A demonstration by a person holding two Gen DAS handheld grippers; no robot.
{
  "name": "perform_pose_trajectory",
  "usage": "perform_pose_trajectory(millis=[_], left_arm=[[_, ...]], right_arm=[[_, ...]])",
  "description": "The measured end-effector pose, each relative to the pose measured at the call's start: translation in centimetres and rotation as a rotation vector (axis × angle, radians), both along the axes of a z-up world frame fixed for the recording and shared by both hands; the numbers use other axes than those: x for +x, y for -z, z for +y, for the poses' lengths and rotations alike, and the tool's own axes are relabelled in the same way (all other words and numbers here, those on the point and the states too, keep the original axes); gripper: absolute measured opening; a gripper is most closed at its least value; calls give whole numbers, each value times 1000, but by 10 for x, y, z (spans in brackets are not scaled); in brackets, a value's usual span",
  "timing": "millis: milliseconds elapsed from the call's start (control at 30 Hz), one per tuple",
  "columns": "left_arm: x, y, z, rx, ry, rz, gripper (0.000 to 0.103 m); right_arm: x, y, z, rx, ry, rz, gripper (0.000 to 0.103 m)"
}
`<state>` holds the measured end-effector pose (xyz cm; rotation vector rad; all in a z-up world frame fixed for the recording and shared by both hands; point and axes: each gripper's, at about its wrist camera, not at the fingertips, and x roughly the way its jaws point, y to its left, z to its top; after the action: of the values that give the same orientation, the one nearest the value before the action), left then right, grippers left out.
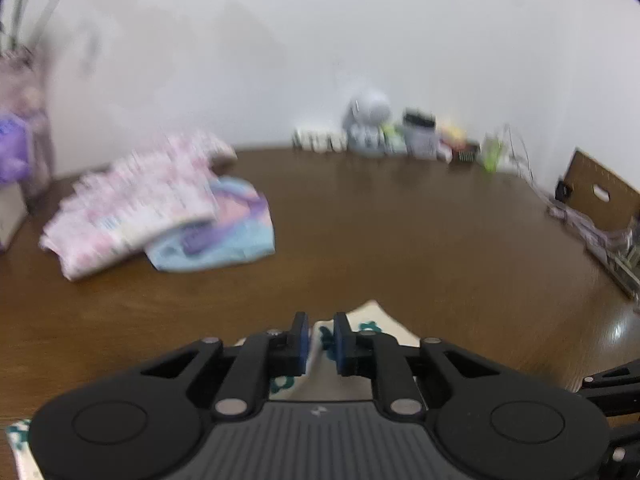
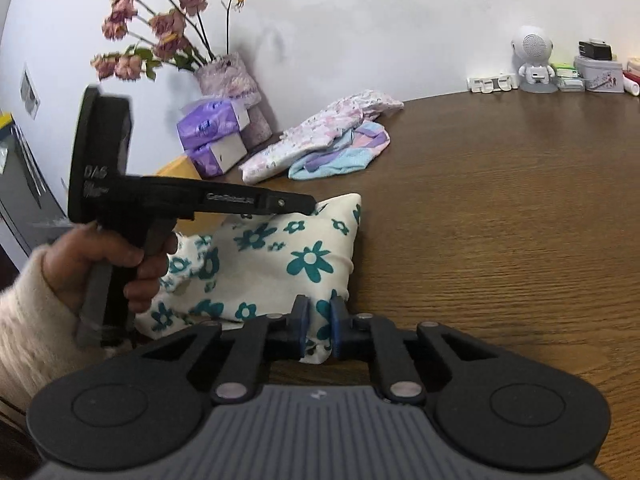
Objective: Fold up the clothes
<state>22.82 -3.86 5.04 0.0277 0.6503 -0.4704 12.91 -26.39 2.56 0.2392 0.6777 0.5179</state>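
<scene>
Lying between both grippers' pads, the floral cloth (image 2: 280, 264) spans the table (image 2: 500, 220).

Along your counter's (image 2: 520, 200) far edge by the white wall, you have a small white robot figure (image 2: 534, 60), a grey tin (image 2: 600, 74) to its right and a white rack (image 2: 492, 82) to its left. At far left stands a vase of dried roses (image 2: 160, 36), with purple tissue packs (image 2: 212, 136) beside it.

A flowered cloth (image 2: 280, 264) lay near on the table (image 2: 500, 220); two more garments (image 2: 320, 140) lay farther off, tissue packs (image 2: 212, 136) to their left, a vase (image 2: 236, 88) behind.
</scene>
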Motion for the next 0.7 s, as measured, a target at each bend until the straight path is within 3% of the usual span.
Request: perform_pose_trajectory(millis=[100,233,367,500,700], left_arm=[[-16,-14,-2,-43,53,-45,15],[-26,-21,-28,-15,137,-34,17],[-26,-2,-48,38,128,40,17],[-28,9,-47,35,88,48,16],[-21,20,-38,21,33,63,7]], right_arm=[[5,-2,-10,52,38,5,12],[19,7,-14,132,58,75,13],[20,12,-14,170,76,98,13],[21,21,-15,195,101,130,16],[18,24,-14,213,108,136,5]])
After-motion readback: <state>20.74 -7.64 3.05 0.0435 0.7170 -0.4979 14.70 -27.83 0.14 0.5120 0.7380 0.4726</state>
